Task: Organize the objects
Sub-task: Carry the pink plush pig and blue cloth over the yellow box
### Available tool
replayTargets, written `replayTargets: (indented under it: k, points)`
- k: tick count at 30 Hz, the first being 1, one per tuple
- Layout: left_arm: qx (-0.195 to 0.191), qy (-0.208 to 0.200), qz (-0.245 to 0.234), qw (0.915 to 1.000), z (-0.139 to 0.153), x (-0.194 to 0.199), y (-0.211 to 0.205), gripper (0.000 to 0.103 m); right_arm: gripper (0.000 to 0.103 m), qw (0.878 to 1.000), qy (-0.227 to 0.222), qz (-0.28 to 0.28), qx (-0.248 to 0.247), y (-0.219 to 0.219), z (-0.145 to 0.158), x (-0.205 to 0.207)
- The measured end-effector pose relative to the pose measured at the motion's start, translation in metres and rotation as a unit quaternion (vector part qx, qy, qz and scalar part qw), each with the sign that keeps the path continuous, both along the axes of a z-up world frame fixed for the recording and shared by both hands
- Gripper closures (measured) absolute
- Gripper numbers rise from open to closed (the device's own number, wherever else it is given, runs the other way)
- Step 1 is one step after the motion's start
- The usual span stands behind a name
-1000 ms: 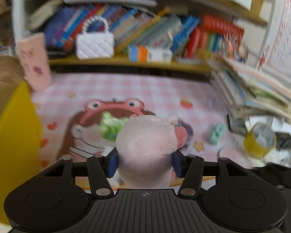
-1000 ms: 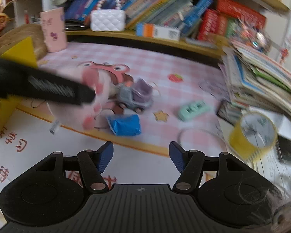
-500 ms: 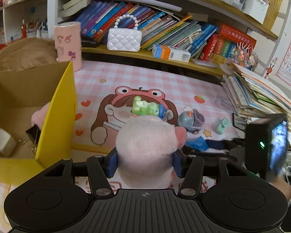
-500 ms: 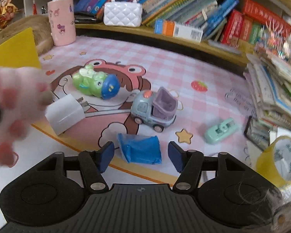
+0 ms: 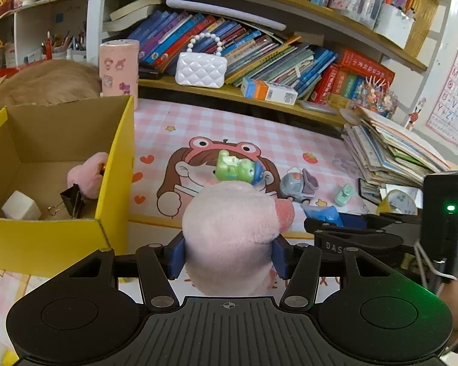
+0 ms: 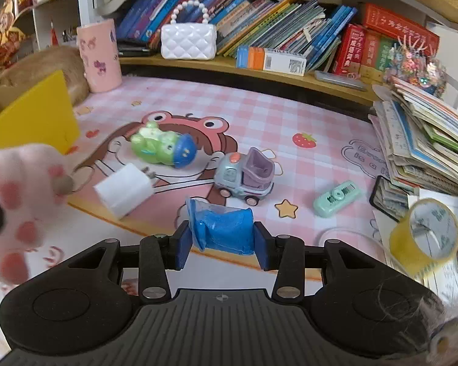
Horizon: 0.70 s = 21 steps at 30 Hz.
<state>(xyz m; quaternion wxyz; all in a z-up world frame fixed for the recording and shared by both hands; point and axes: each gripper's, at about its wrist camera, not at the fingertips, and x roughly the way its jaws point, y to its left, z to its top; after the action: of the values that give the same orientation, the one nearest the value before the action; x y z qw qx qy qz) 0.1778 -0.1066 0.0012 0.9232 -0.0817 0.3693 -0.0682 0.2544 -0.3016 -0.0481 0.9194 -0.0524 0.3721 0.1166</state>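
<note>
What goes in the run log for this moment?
left gripper: holding pink plush | right gripper: closing on blue packet | yellow box: open

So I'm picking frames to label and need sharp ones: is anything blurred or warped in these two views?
Left wrist view: sharp throughout, pink plush toy crisp, though the fisheye bows the bookshelf. Right wrist view: blue packet and toy truck sharp, but the plush at the left edge is smeared, and the yellow tape roll slightly soft.
</note>
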Motion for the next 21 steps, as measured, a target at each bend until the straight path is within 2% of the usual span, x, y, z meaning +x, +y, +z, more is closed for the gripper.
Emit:
replayTargets:
  k: [9,15,21]
  points:
    - [-0.024,-0.015,-0.027,0.9992,0.0,-0.023,0.021,0.049,0.064,1.0,0.006,-0.003,0.012,0.025,0.02,-0.048]
    - [-0.021,-0.031,-0.04,0.9985,0.004,-0.044,0.044,0.049,0.064,1.0,0.008,-0.011,0.018,0.053,0.026,-0.077]
    - [-0.016,-0.032,-0.034,0.9988,0.003,-0.072,0.078,0.049,0.064,1.0,0.015,0.005,0.016,0.095,0.028,-0.11]
